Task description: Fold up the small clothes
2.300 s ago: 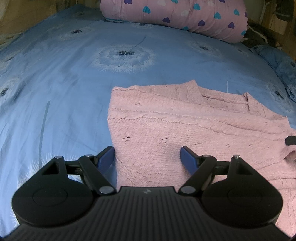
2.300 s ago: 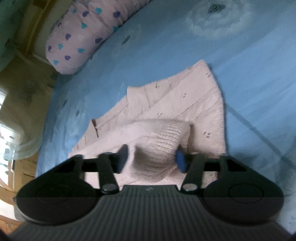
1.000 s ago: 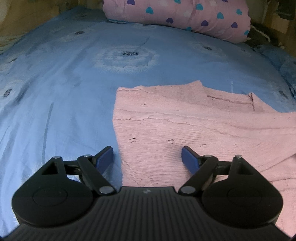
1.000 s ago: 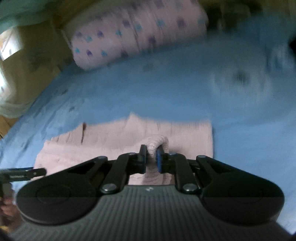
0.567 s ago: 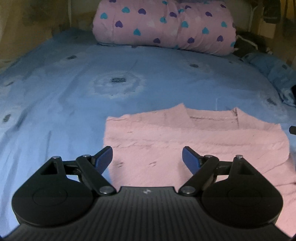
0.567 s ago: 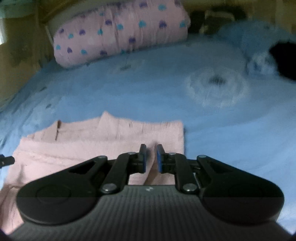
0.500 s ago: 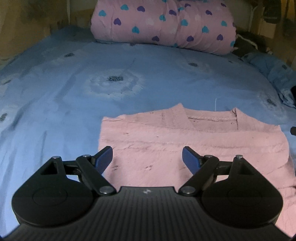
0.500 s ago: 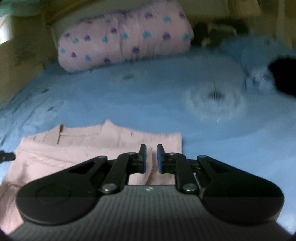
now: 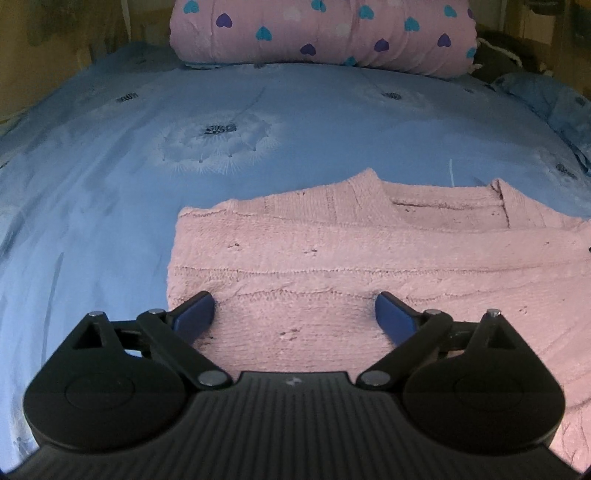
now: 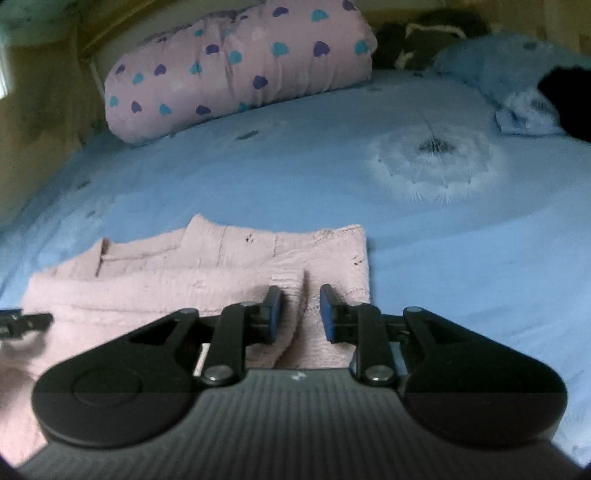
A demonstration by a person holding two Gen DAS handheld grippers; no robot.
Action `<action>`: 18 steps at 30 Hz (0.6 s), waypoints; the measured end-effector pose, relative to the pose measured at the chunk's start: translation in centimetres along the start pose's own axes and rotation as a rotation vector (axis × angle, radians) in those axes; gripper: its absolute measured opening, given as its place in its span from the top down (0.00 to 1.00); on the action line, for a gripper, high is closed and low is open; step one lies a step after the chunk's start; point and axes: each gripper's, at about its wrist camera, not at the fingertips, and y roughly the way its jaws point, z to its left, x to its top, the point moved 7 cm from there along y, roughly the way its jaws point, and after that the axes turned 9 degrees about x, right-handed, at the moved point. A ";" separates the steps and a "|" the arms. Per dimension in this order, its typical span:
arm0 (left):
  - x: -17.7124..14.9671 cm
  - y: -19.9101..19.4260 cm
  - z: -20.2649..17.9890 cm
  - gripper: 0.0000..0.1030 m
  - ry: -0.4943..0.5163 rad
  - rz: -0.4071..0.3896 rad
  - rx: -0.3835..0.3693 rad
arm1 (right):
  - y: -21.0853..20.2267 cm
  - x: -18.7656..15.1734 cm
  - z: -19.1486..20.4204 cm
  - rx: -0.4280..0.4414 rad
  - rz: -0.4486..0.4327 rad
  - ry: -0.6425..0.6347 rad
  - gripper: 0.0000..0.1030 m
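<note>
The pink sweater (image 9: 369,258) lay flat on the blue bed (image 9: 110,184). Above it, the left tongs (image 9: 295,314) had just spread wide, and the right tongs (image 10: 299,306) had just opened a little around a fold

A bed (image 9: 110,221) covered by a blue sheet printed with white dandelion heads carries a pink knitted sweater (image 9: 351,258), folded and lying flat on the near part of the sheet. At the far end, a rolled pink quilt (image 9: 325,33) dotted with blue and purple hearts rests on the bed, with a blue pillow (image 10: 517,85) beside it.
</note>
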 end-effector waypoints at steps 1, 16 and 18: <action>-0.1 -0.1 0.0 0.06 -0.001 -0.004 0.002 | -0.1 0.0 0.1 0.000 -0.004 -0.007 0.75; -0.5 -2.0 -0.1 0.05 -0.005 -0.005 0.003 | -3.1 0.1 0.7 0.028 -0.073 -0.006 0.46; -0.9 -2.8 -0.1 0.05 0.006 -0.001 -0.002 | -4.0 0.0 1.1 0.030 -0.080 -0.014 0.45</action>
